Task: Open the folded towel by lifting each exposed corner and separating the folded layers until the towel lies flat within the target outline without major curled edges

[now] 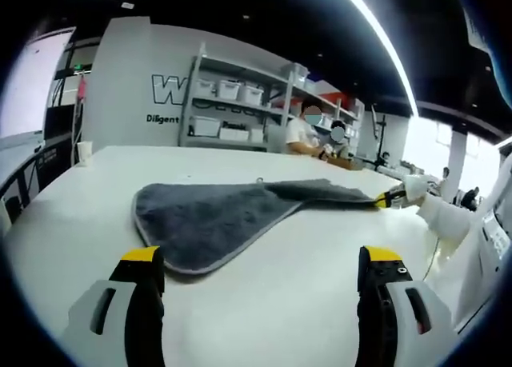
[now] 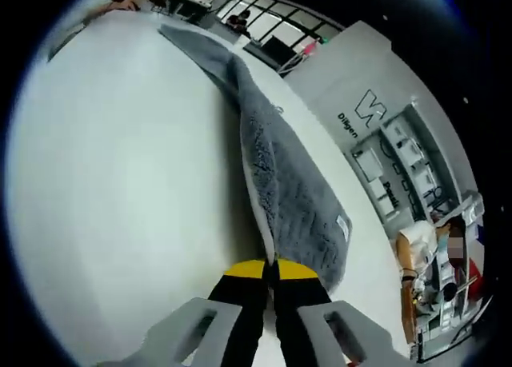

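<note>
A: Start at the jaws. What is the right gripper (image 2: 270, 271) doing?

B: In the right gripper view its two black, yellow-tipped jaws are pinched together on the edge of the grey fluffy microfibre towel with a pale stitched border (image 2: 288, 183). The cloth runs away from the tips in a long, narrow, bunched strip across the white tabletop (image 2: 120, 183).

A: And the left gripper (image 1: 260, 265)?

B: In the left gripper view its jaws stand well apart, holding nothing, with bare table between them. The towel (image 1: 212, 215) lies just beyond the tips, nearer the left jaw.

A: How does the towel sit from there?

B: The rounded near part lies flat on the table; the far corner is drawn out to a point on the right, where the right gripper (image 1: 390, 197) nips it, held by a white-sleeved arm (image 1: 444, 215).

A: A label?

B: A small white tag (image 2: 343, 225) shows at the towel's edge in the right gripper view.

A: Beyond the table?

B: Grey metal shelving with white bins (image 1: 240, 103) stands against a white wall with dark lettering (image 1: 164, 95), and two seated people (image 1: 316, 135) are at the far end.
</note>
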The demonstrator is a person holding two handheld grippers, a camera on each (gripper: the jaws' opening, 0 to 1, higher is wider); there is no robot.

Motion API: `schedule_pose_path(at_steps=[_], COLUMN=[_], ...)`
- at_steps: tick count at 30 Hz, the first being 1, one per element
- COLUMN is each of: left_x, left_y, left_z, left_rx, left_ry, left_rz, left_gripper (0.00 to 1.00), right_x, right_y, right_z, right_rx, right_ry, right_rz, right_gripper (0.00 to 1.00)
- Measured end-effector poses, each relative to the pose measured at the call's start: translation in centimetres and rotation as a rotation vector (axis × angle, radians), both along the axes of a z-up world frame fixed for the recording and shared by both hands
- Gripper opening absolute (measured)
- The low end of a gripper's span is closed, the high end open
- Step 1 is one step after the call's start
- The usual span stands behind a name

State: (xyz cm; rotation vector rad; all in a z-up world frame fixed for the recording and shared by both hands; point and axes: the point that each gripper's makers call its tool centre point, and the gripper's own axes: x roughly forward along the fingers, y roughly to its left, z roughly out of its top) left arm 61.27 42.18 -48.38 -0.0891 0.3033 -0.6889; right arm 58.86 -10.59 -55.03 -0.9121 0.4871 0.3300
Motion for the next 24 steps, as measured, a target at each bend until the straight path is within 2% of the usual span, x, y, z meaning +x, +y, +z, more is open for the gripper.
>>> schedule_pose_path(at_steps=[8,17,21,24], left_x=[0.0,-0.1,-0.2,-0.1], left_y=[0.0,-0.3,-0.2,0.0], left_z=[-0.1,-0.2,-0.2,-0.1], left_rx=[-0.002,-0.002,-0.001,-0.002], left_ry=[0.004,0.007,0.005,0.003], left_rz=[-0.001,-0.002,-0.002,0.002], left_gripper=[0.99,0.99,0.99,0.99], right_x=[-2.2,-2.7,-2.9,-3.3], right_y=[-1.8,-1.7,-1.7,-1.6], right_z=[-0.7,-1.0,-0.5,0.4], right_rx=[0.026,0.1,0.184,0.295], right_ry=[0.026,0.041,0.022,0.0], right_rz=[-0.061,-0.077,-0.108,-0.138], right_gripper=[0.0,0.0,0.0,0.02])
